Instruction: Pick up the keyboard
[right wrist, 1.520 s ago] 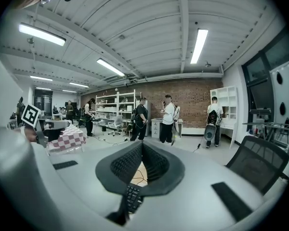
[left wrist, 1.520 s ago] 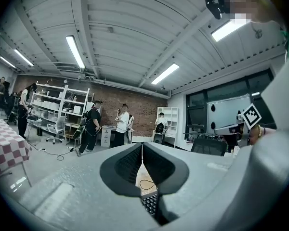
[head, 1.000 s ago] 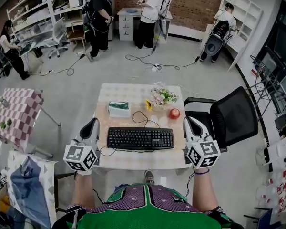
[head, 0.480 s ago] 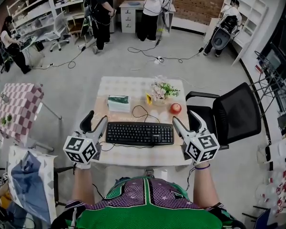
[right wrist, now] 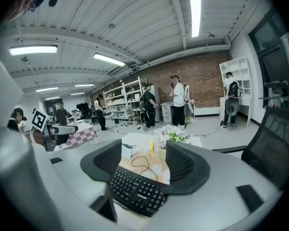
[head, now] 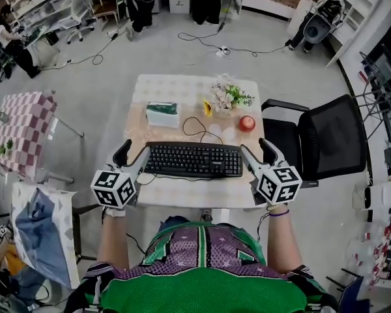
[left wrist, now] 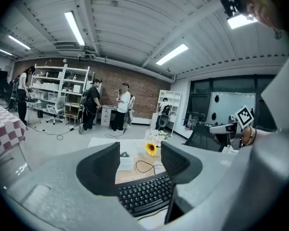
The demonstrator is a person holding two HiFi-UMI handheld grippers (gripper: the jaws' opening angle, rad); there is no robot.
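Observation:
A black keyboard (head: 192,160) lies across the near half of the small table (head: 182,194), its cable (head: 195,130) looping behind it. My left gripper (head: 133,155) hovers at the keyboard's left end and my right gripper (head: 260,154) at its right end. Both have just been opening and stand open, with nothing gripped. In the left gripper view the keyboard (left wrist: 144,196) shows low between the spread fingers of that gripper (left wrist: 140,160). The right gripper view shows the keyboard (right wrist: 135,190) likewise below its gripper (right wrist: 139,160).
Behind the keyboard stand a tissue box (head: 163,115), a flower bunch (head: 228,98) and a red apple (head: 247,123). A black office chair (head: 326,145) is close at the table's right. A checkered table (head: 19,135) is at the left; people stand far back.
Both grippers' jaws went from shut to open. Both hands sank and moved in toward the keyboard's two ends.

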